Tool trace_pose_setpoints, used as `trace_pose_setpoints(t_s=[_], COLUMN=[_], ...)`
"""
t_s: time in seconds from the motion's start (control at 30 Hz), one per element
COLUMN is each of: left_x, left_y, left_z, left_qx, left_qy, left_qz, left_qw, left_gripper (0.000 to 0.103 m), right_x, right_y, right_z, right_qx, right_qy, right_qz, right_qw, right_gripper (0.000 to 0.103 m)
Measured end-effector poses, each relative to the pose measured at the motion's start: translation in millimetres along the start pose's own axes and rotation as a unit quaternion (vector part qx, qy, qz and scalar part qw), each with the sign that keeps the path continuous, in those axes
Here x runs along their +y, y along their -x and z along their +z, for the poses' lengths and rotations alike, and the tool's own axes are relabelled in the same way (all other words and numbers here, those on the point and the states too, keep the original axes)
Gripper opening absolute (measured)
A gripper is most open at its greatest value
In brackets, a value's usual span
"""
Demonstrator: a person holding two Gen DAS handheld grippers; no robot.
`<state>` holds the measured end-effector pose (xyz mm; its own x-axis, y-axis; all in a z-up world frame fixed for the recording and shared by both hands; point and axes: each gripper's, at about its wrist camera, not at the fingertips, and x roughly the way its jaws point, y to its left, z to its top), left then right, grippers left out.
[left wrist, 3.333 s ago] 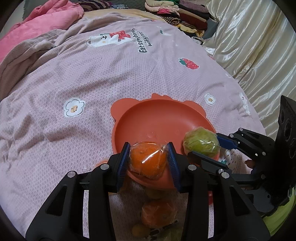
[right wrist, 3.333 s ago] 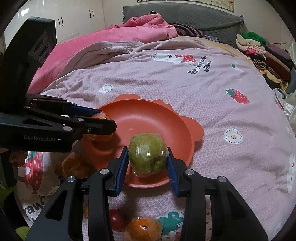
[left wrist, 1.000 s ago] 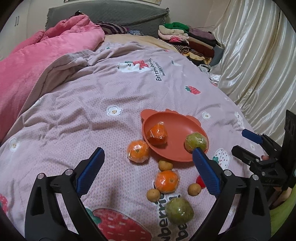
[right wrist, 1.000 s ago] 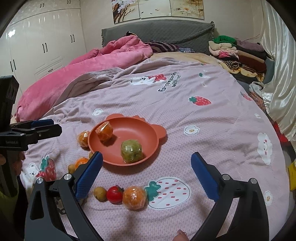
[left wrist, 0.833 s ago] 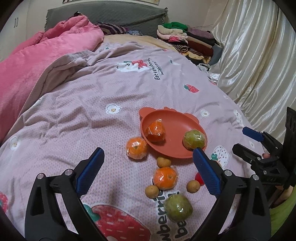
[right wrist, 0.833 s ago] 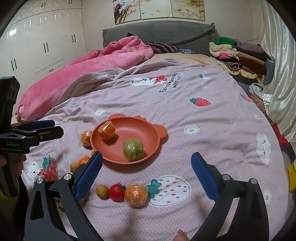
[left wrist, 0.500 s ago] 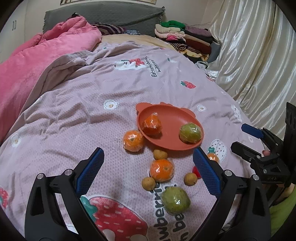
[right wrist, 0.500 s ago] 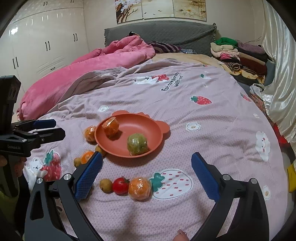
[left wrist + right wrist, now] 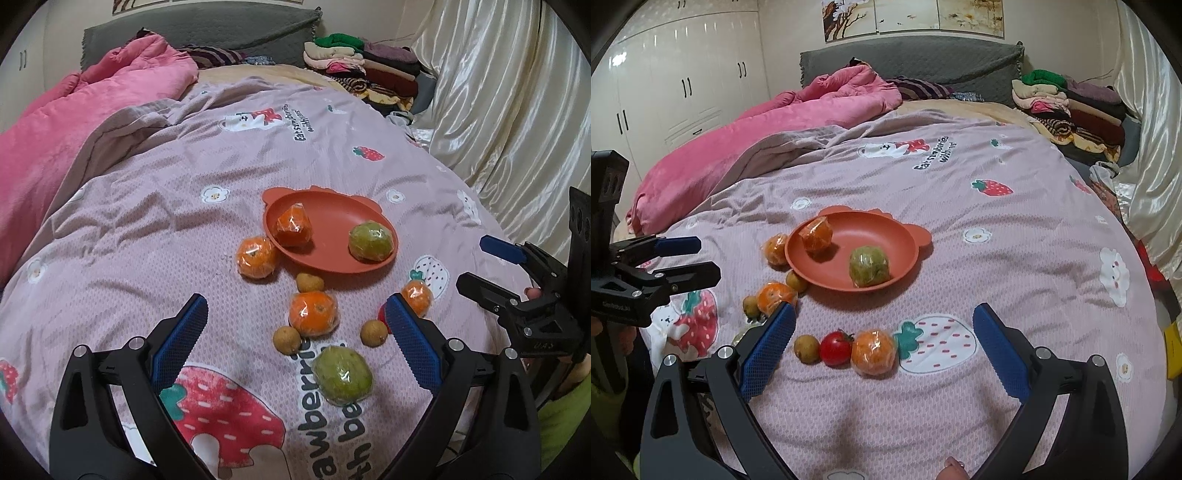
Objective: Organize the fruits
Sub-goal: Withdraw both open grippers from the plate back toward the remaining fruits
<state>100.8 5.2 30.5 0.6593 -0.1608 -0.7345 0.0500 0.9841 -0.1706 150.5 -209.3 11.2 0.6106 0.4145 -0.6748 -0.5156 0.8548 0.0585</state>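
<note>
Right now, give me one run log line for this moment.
left tongs: open, empty | right tongs: open, empty | plate: wrapped orange, green fruit | rest: on bedspread

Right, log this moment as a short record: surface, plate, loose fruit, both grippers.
surface: bedspread with strawberry print
plate: orange plate holding a wrapped orange and a wrapped green fruit
loose fruit: tomato, more wrapped oranges, small brown fruits, second green fruit, all on the bedspread
left gripper: open, empty
right gripper: open, empty
</note>
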Motion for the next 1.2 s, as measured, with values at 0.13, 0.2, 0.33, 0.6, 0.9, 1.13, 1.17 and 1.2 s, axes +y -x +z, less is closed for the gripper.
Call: trace_pose_setpoints(t_s=[0.13, 0.2, 0.33, 0.6, 0.9, 1.13, 1.17, 1.2], left_x=[-3.1, -4.2, -6.5, -11.8, -22.0, -25.5, -26.0, -26.6], left_y=[2.1, 2.9, 4.4, 3.8, -3.4, -6.7, -6.9, -7.3], left_z=[-3.9, -5.4, -8.4, -16.6, -27.1, -33.0, -33.5, -34.0], left_qx=[0.002, 0.003, 0.004, 0.013, 0.03, 0.04, 0.041, 0.042], left_qy=[-0.004, -0.005, -0.007, -0.013, -0.024, -0.028, -0.028, -0.029], left_qz=[0.002, 0.002, 0.003, 0.004, 0.004, 0.007, 0.008, 0.008], left_qw=[1.0, 1.0, 1.0, 0.9998, 0.9992, 0.9988, 0.9987, 0.9987], left_gripper=[0.09, 0.09, 0.09, 0.09, 0.09, 0.09, 0.09, 0.09], right_x=[-0.6, -0.5, -0.9, -2.3, -5.8, -9.2, -9.5, -9.8], right_y=[2.8, 3.7, 5.2, 3.9, 0.5, -0.5, -0.6, -1.1], right_z=[-4.6, -6.2, -9.0, -16.0, -24.3, -30.1, -30.9, -31.7], right_qx=[0.002, 0.003, 0.004, 0.012, 0.023, 0.03, 0.03, 0.032], right_qy=[-0.003, -0.003, -0.004, -0.005, -0.006, -0.005, -0.004, -0.004], right_qz=[0.0, 0.0, 0.001, 0.004, 0.007, 0.007, 0.007, 0.007], right_qw=[1.0, 1.0, 1.0, 1.0, 1.0, 1.0, 0.999, 0.999], right_gripper=[0.096, 0.096, 0.096, 0.096, 0.096, 0.096, 0.096, 0.096])
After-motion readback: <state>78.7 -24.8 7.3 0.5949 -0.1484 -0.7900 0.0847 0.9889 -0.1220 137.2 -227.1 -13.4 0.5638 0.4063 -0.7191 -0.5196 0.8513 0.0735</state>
